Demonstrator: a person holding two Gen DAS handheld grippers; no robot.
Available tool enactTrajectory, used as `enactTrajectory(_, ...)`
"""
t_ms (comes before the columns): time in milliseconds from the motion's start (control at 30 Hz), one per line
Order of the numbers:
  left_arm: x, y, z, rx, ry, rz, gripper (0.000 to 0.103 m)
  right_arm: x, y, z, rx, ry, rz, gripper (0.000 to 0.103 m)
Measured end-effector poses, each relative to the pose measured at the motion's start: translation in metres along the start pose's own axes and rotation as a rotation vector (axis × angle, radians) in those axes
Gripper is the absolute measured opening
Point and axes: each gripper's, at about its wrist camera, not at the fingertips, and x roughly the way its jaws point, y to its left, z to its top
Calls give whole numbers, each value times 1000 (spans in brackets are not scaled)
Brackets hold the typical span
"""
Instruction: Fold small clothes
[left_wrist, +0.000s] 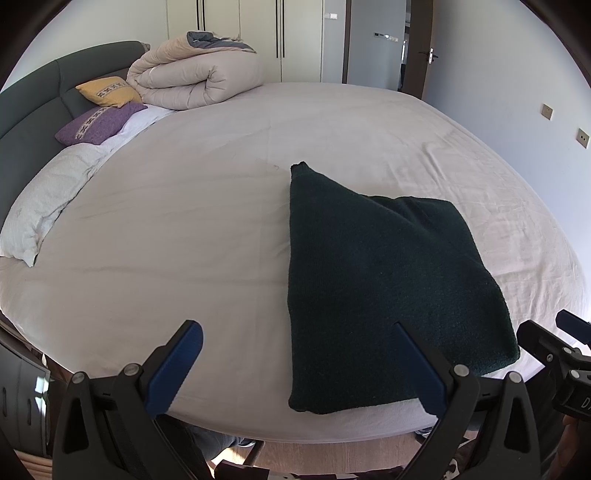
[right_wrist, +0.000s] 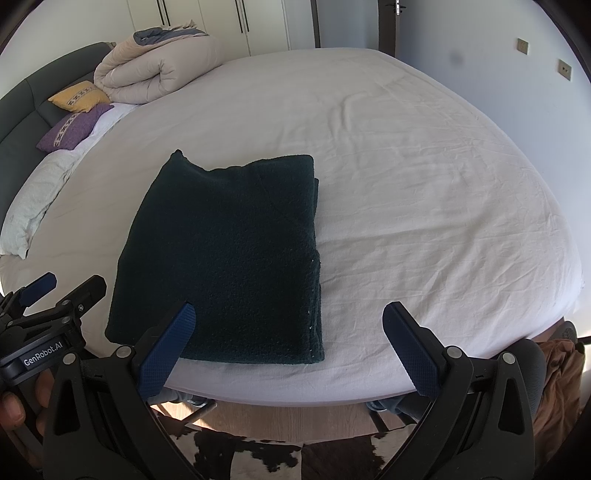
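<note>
Nearest the cameras, the left gripper (left_wrist: 295, 363) and the right gripper (right_wrist: 288, 347) are held with jaws spread wide and released, nothing gripped between the blue pads, just short of the near edge of the bed (right_wrist: 424, 184). A dark green sweater (right_wrist: 225, 258), folded into a thick rectangle, is laid flat on the white sheet close to that near edge. Farther up the bed, a white pillow (left_wrist: 40, 206) is seen by the headboard (left_wrist: 33, 107), then a purple cushion (left_wrist: 96, 123) and a yellow cushion (left_wrist: 109, 90). Beyond these, a rolled beige duvet (left_wrist: 192, 70) is piled at the bed's far corner. No containers are visible.
</note>
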Motion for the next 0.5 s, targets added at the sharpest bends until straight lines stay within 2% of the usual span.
enactTrajectory(500,-1,-2,-1,14,-8,5,103,4,-3,0,4,11,6,103)
